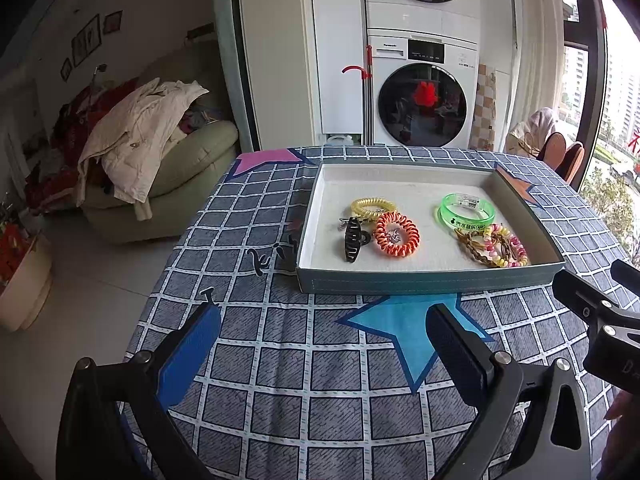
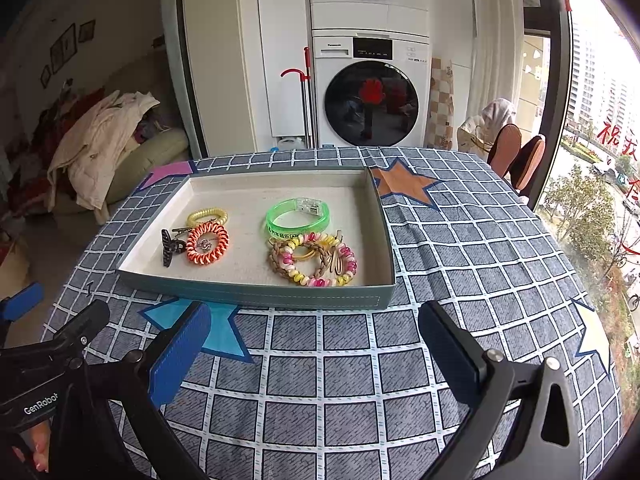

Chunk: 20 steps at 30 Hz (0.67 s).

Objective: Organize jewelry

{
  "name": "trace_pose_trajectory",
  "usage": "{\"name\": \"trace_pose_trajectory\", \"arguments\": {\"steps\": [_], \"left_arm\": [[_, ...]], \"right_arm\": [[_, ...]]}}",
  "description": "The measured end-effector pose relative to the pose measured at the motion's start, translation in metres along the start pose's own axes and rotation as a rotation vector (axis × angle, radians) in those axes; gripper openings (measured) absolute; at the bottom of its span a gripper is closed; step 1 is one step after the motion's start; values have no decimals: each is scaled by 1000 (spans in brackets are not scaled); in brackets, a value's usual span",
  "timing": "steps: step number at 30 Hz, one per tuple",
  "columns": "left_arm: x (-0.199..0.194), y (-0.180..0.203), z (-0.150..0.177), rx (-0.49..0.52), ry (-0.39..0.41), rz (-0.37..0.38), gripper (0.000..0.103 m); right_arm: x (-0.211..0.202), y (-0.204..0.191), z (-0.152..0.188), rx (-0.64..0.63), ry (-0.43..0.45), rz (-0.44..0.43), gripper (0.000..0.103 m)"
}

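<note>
A shallow rectangular tray [image 2: 256, 296] with grey-green stitched outer walls and a white, towel-like textured lining sat on a table covered by a blue-grey checked cloth [image 2: 460, 264] printed with coloured stars. In the tray's left half lay a glossy black plastic claw clip [image 1: 352, 239], touching an orange-and-white spiral coil hair tie [image 1: 397, 235] with a small silvery trinket inside its ring; a yellow spiral coil tie [image 1: 373, 206] sat just behind them. In the right half a translucent green plastic bangle [image 1: 466, 210] with a clear clasp stood apart from that group, and nearer the front wall a pink-and-yellow coil tie [image 2: 316, 260] overlapped a brown braided cord bracelet [image 2: 280, 258] in one heap.

The left gripper [image 1: 324, 356] was spread wide, its ribbed blue pads holding nothing and hanging over the cloth just short of the tray's front wall. The right gripper [image 2: 316, 354] was likewise spread and empty, beside the left and equally short of the tray.

Bare cloth lay open between both grippers and the tray, and a wide strip ran to the tray's right as far as the table edge.
</note>
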<state>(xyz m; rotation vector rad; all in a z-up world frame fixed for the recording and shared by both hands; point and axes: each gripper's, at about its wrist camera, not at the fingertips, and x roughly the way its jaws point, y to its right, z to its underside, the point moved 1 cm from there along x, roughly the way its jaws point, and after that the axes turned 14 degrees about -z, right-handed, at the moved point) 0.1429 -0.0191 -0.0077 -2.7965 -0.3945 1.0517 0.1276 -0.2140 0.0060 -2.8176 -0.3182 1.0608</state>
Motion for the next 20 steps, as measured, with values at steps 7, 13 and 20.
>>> {"name": "trace_pose_trajectory", "arguments": {"steps": [7,13,20], "left_arm": [[0,0,0,0,-1,1,103],[1,0,0,-4,-2,-8,103],[1,0,1,-5,7,-3,103]], "right_arm": [[0,0,-1,-2,0,0,103],[0,0,-1,-2,0,0,103],[0,0,-1,-2,0,0,103]]}}
